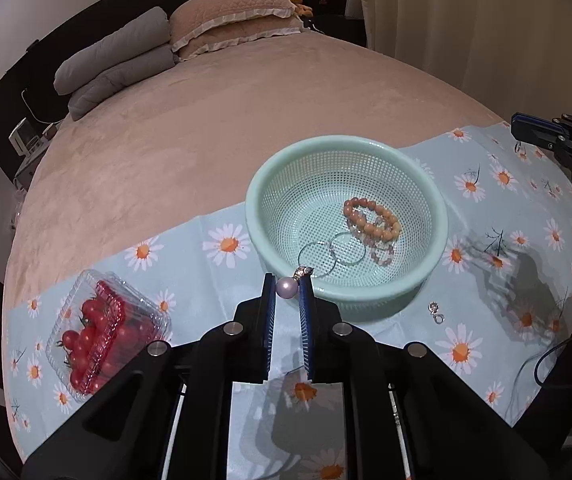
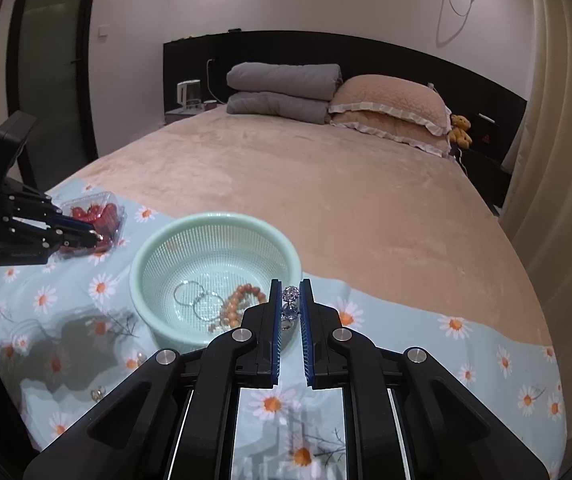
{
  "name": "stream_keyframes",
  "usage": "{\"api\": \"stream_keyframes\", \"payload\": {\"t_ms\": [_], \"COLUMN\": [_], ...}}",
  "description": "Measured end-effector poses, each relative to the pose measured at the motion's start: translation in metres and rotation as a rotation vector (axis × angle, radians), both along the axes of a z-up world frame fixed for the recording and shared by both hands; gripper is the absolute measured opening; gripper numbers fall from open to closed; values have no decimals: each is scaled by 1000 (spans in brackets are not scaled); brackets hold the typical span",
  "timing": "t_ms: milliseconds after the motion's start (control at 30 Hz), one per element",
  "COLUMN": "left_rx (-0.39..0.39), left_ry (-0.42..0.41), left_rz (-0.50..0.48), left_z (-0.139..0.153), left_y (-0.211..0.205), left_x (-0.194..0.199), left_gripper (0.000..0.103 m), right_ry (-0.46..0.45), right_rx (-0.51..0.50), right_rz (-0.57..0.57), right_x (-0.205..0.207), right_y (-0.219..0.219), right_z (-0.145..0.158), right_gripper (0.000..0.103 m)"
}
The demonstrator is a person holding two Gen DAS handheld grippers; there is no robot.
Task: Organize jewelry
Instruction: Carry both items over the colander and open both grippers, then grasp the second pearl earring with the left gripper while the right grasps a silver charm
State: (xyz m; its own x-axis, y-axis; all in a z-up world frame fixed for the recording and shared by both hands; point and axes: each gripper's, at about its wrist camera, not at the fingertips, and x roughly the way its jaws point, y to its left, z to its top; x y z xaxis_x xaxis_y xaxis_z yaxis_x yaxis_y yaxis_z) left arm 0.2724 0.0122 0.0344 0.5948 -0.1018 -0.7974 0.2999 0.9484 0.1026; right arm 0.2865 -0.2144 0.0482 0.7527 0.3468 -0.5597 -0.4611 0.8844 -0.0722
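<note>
In the left wrist view, the left tongs [image 1: 287,289] sit at the lower centre of the frame, clenched on a pearl earring [image 1: 288,286]; the round pearl is pinched between the blue pads, and its sparkly metal top pokes out just over the near rim of a mint-green basket [image 1: 370,148]. The basket stands on a pale blue daisy-print cloth [image 1: 466,332] spread across a bed [image 1: 246,120] with a beige cover. Inside the basket lie a bracelet of orange-brown beads [image 1: 372,218], two thin silver hoops [image 1: 328,256] and a clear bead bracelet [image 1: 382,254], all close together. A small silver earring [image 1: 436,312] lies on the cloth, lower right of the basket. At the lower left, a clear plastic box of cherry tomatoes [image 1: 104,326] rests on the cloth.

In the right wrist view, the right tongs [image 2: 288,300] are at the lower centre, clenched on a crystal ball earring [image 2: 290,303], held beside the basket's right rim. Grey folded bedding [image 2: 284,92] and a beige pillow [image 2: 390,106] sit at the head of the bed in the upper centre, with a small teddy bear [image 2: 461,130] to their right.
</note>
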Motion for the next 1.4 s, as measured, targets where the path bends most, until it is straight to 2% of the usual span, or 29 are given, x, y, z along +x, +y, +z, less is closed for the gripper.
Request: {"api": "stream_keyframes", "payload": {"t_ms": [167, 333, 667, 800, 833, 867, 900, 933, 967, 1000, 1033, 1100, 1233, 1400], "left_rx": [-16, -52, -31, -48, -45, -38, -28, -29, -42, -53, -57, -57, -48, -9], "left_ry": [2, 33, 126, 116, 101, 76, 44, 16, 7, 4, -7, -35, -52, -63], "left_rz": [-21, -49, -70, -84, -84, -74, -61, -53, -47, -36, -19, 17, 73, 83], "left_z": [5, -3, -57, -63, -61, -57, -52, -45, -39, -33, -27, -17, 0, 8], "left_y": [-11, -22, -37, -35, -34, -32, -29, -26, -22, -17, -12, -3, 11, 14], "left_x": [29, 56, 89, 90, 90, 87, 85, 82, 80, 80, 79, 76, 66, 47], "left_gripper": [13, 13, 13, 15, 34, 70, 81, 88, 89, 90, 97, 97, 97, 97], "right_ry": [1, 45, 187, 219, 202, 187, 177, 163, 133, 99, 83, 59, 25, 14], "right_rx": [19, 31, 7, -33, -51, -57, -55, -48, -34, -12, 10, 44, 56, 51], "right_rz": [43, 83, 114, 117, 117, 118, 107, 86, 62, 49, 45, 23, -3, 11], "right_x": [22, 46, 86, 91, 90, 89, 88, 87, 85, 82, 79, 76, 67, 51], "right_y": [21, 41, 69, 75, 75, 74, 72, 69, 65, 60, 56, 48, 41, 42], "right_z": [2, -11, -78, -96, -96, -95, -92, -88, -83, -76, -69, -55, -32, -18], "right_gripper": [8, 8, 8, 10, 13, 17, 36, 63, 72, 77, 80, 86, 87, 87]}}
